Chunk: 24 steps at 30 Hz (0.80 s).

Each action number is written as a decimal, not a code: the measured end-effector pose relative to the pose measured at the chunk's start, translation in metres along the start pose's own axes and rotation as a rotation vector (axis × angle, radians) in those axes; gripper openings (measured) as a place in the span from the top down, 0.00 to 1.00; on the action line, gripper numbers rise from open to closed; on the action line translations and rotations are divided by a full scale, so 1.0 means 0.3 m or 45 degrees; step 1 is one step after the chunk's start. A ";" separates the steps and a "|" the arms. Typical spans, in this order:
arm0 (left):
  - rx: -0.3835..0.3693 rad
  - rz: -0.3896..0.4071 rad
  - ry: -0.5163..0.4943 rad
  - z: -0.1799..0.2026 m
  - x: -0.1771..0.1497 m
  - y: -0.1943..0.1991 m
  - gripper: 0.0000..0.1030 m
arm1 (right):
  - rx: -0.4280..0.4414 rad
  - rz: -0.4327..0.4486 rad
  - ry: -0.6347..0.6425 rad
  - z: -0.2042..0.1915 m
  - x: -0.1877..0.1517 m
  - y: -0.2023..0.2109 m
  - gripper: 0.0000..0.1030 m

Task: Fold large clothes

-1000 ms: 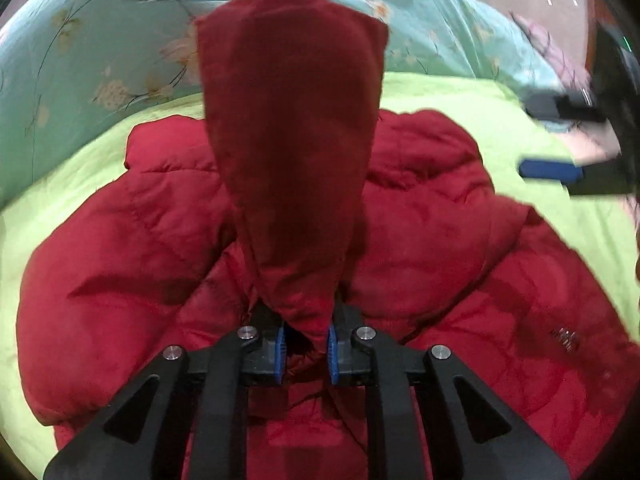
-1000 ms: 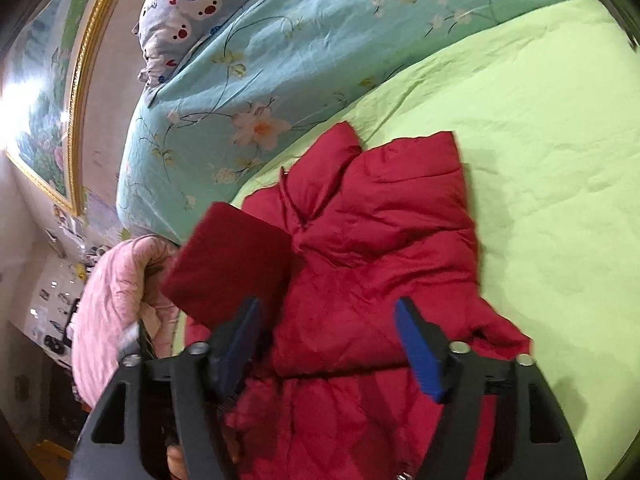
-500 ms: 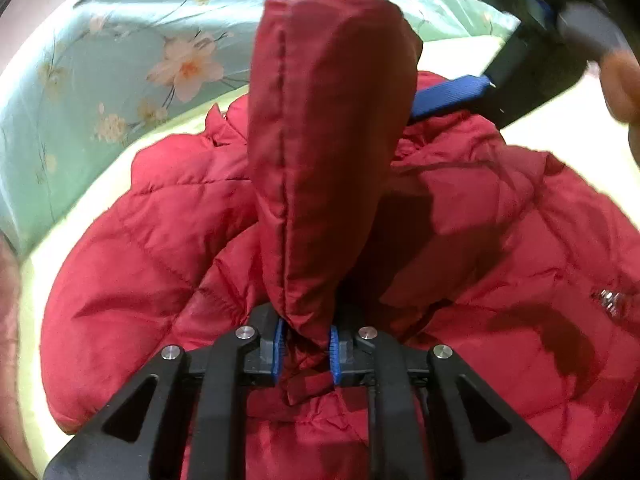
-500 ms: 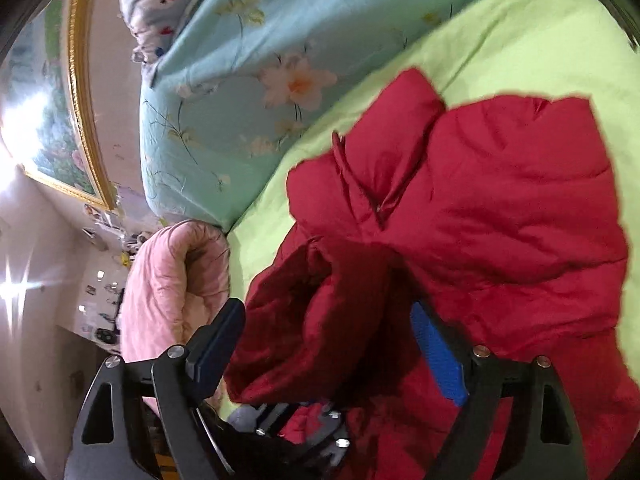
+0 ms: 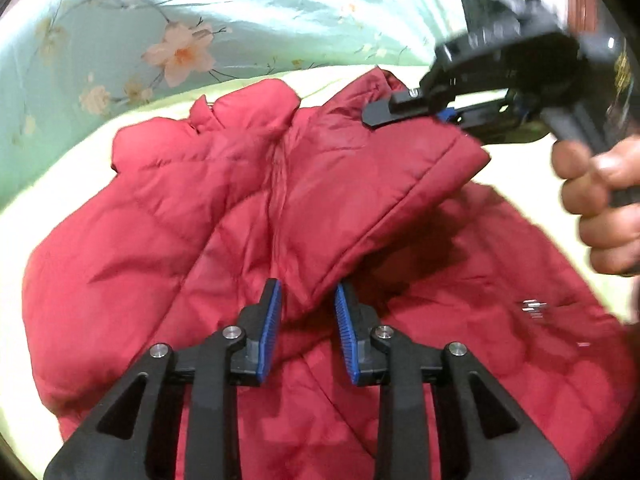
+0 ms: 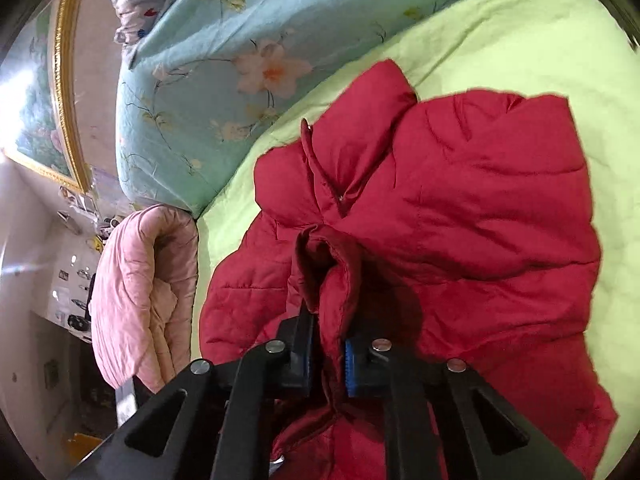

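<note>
Since a second ago the left gripper point(image 5: 307, 318) has let go of the red sleeve point(image 5: 372, 184): its blue-padded jaws, then clamped on the cuff, now stand spread with the sleeve's end lying loosely between them, while the right gripper point(image 6: 327, 354) has taken over, its jaws pressed together and pinching a bunched fold of that sleeve. In the left wrist view the right gripper point(image 5: 448, 114) sits ahead of and to the right of the left jaws, at the far edge of the sleeve, with the person's hand point(image 5: 600, 204) on its handle. The red puffer jacket point(image 6: 472, 216) lies spread on the green bedsheet point(image 6: 520, 40), ahead of and below both pairs of jaws, with the sleeve draped across its body; a floral quilt point(image 6: 224, 80) lies beyond it and a pink blanket point(image 6: 140, 280) is off to the left of the right jaws. The sleeve fold looks under way, not settled. The risk, as I judge it, is that slick padded fabric slides out of the right jaws' narrow pinch, or springs back open once released, because the puffy filling resists creasing; pulling from one point could also drag the whole jacket across the sheet and skew the fold
</note>
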State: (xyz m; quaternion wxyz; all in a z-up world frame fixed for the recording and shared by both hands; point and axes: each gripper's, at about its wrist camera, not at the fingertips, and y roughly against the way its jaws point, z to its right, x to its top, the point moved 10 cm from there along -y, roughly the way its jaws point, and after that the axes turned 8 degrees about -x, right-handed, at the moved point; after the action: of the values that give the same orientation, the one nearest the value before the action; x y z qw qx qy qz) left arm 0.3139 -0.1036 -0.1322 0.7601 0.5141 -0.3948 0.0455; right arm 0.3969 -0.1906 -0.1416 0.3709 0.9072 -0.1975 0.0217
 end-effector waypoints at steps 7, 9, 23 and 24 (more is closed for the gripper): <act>-0.077 0.156 0.229 -0.113 0.047 0.146 0.76 | -0.085 0.080 0.047 0.057 0.046 0.113 0.92; -0.045 0.186 0.305 -0.187 0.038 0.169 0.76 | -0.116 0.095 0.050 0.085 0.053 0.137 0.92; 0.031 0.099 0.521 -0.448 -0.044 0.036 0.76 | -0.447 0.133 0.047 0.299 0.043 0.074 0.94; 0.039 0.097 0.511 -0.445 -0.046 0.037 0.76 | -0.459 0.142 0.030 0.315 0.044 0.066 0.94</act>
State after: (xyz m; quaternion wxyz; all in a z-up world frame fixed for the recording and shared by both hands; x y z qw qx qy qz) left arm 0.3732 0.0155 -0.1543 0.8133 0.4910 -0.2536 0.1819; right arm 0.3915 -0.2724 -0.1944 0.5279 0.8134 -0.2438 0.0170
